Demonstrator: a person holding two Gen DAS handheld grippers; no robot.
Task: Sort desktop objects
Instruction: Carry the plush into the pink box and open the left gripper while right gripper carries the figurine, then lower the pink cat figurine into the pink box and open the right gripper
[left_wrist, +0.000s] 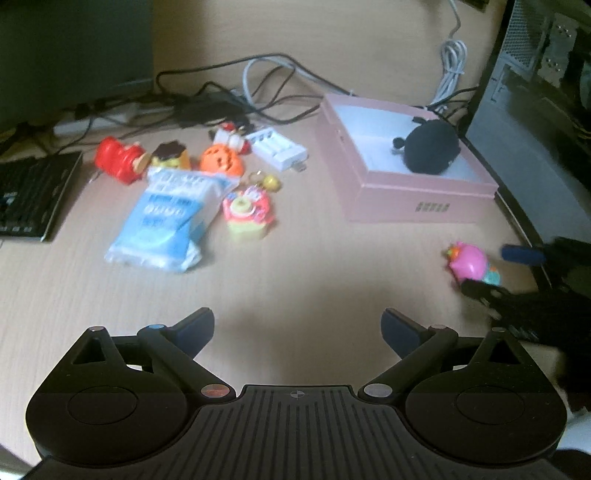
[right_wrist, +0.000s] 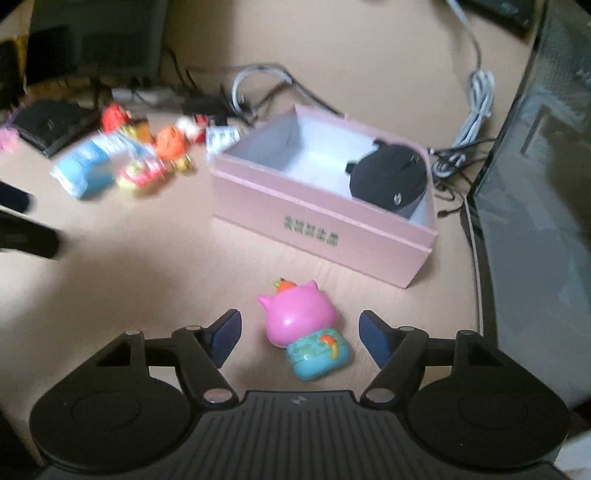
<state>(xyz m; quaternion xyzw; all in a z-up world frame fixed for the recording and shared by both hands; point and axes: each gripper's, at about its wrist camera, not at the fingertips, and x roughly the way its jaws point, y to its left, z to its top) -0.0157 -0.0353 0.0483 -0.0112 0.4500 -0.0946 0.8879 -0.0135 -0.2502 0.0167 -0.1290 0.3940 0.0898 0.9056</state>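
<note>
Right wrist view puts the surface (right_wrist: 147, 266) across most of the frame; the pink box (right_wrist: 321, 218) sits centre right, open-topped, with a black pouch (right_wrist: 391, 177) in its right end and the rest of its floor bare; a pile of toys and a blue packet (right_wrist: 85, 170) lies blurred at upper left. Low in the centre the pig toy (right_wrist: 306, 328) lies on its side between the right gripper's (right_wrist: 301, 338) fingers; those fingers stand apart, clear of the toy on both sides, so nothing is clamped. Judged from this, the step is to take the toy and set it in the box; I would settle the pads level with the round pink head rather than the narrower teal base, close slowly since the glossy shell looks slippery, then lift over the near wall toward the bare left half. Left wrist view shows the left gripper (left_wrist: 297, 330) spread wide over bare surface, holding nothing, with the pile at upper left.
</note>
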